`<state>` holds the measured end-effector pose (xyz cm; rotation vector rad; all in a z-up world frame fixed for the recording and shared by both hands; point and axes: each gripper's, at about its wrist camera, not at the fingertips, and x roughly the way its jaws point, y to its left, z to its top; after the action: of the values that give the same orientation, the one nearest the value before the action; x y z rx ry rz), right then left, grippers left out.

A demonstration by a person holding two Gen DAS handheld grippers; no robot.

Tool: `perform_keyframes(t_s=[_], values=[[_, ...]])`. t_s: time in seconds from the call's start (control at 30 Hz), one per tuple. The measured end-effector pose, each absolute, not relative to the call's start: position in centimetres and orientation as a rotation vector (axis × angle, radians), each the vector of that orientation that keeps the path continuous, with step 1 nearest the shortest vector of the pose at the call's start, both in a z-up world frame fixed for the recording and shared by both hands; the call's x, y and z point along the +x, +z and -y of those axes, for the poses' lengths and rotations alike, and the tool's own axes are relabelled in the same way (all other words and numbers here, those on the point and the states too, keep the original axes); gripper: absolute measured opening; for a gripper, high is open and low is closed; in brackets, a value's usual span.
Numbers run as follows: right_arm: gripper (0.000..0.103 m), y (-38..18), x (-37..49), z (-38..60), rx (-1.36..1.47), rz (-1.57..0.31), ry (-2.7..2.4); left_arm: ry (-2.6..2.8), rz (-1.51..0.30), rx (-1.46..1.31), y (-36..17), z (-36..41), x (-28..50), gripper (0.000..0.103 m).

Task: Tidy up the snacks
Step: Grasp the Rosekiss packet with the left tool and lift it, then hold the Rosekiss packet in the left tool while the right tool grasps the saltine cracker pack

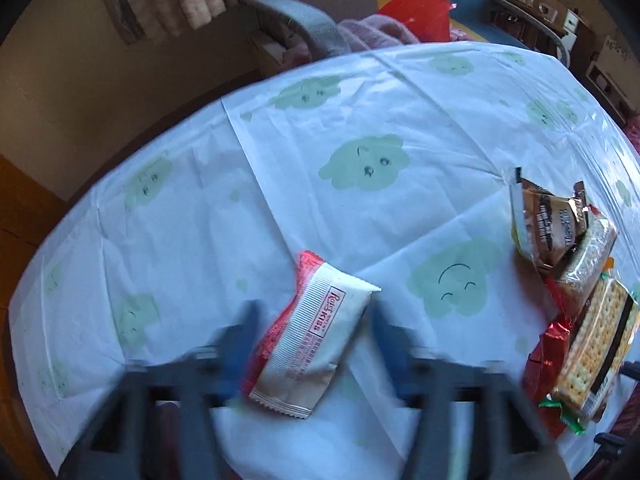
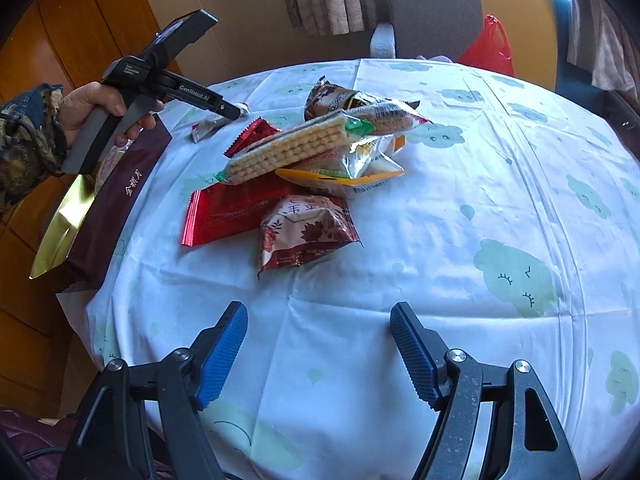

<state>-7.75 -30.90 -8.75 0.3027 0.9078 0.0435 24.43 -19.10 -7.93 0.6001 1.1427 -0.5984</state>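
My left gripper (image 1: 314, 310) has a red-and-white snack packet (image 1: 316, 332) across its blurred jaws, both pads against its sides, low over the tablecloth (image 1: 360, 208). The right wrist view shows that left gripper (image 2: 236, 112) at the far left, nipped on the same small packet (image 2: 208, 125). The other snacks are heaped in a pile: a long wafer pack (image 2: 288, 150), a red foil packet (image 2: 228, 212), a maple-leaf packet (image 2: 308, 232) and a brown packet (image 2: 328, 98). My right gripper (image 2: 318, 316) hovers open near the front edge, with nothing between its fingers.
A dark red box with gold lining (image 2: 116, 196) overhangs the table's left edge, below a person's hand (image 2: 92, 108). A grey chair (image 2: 424, 12) and a red plastic bag (image 2: 488, 48) stand behind the table. In the left wrist view the pile (image 1: 580, 300) lies at the right.
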Motion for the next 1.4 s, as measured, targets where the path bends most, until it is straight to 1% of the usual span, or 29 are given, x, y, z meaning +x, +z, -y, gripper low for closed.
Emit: perform_keyframes(t_s=[0.03,0.07,0.23,0.47,0.6,0.73,1.0,1.07,1.13,1.27,1.4], values=[[0.075,-8.7,-7.7,30.9,0.302,-0.907,0.046,-0.588,-1.140,0.598,-8.1,19.1,24.3,0.029],[0.075,-8.8,-7.6,30.9,0.302,-0.907,0.047,-0.587,-1.135,0.591,-8.0,19.0,24.0,0.028],[0.075,-8.8,-7.5,31.1,0.312,-0.899,0.048,-0.569,-1.138,0.501,-6.8,17.6,22.6,0.028],[0.075,-8.8,-7.9,31.6,0.365,-0.881,0.040,-0.564,-1.047,0.432,-2.8,15.7,15.7,0.028],[0.075,-8.8,-8.2,32.0,0.396,-0.874,0.032,-0.591,-1.002,0.386,-1.9,15.5,11.5,0.028],[0.075,-8.2,-8.1,32.4,0.419,-0.857,0.032,-0.609,-0.962,0.384,-2.7,15.1,6.8,0.028],[0.074,-7.1,-7.3,32.5,0.463,-0.844,0.053,-0.660,-0.949,0.391,-4.5,13.0,-0.4,0.028],[0.072,-6.4,-7.2,32.7,0.479,-0.827,0.052,-0.663,-0.946,0.400,-5.0,12.9,-1.3,0.028],[0.066,-5.7,-7.0,32.8,0.502,-0.809,0.068,-0.663,-0.953,0.401,-5.7,12.7,-1.8,0.028],[0.065,-4.4,-5.6,32.3,0.471,-0.783,0.078,-0.665,-0.962,0.391,-6.5,12.5,-2.1,0.028],[0.065,-4.5,-3.0,32.4,0.526,-0.805,0.115,-0.667,-0.968,0.370,-6.9,12.2,-2.0,0.028]])
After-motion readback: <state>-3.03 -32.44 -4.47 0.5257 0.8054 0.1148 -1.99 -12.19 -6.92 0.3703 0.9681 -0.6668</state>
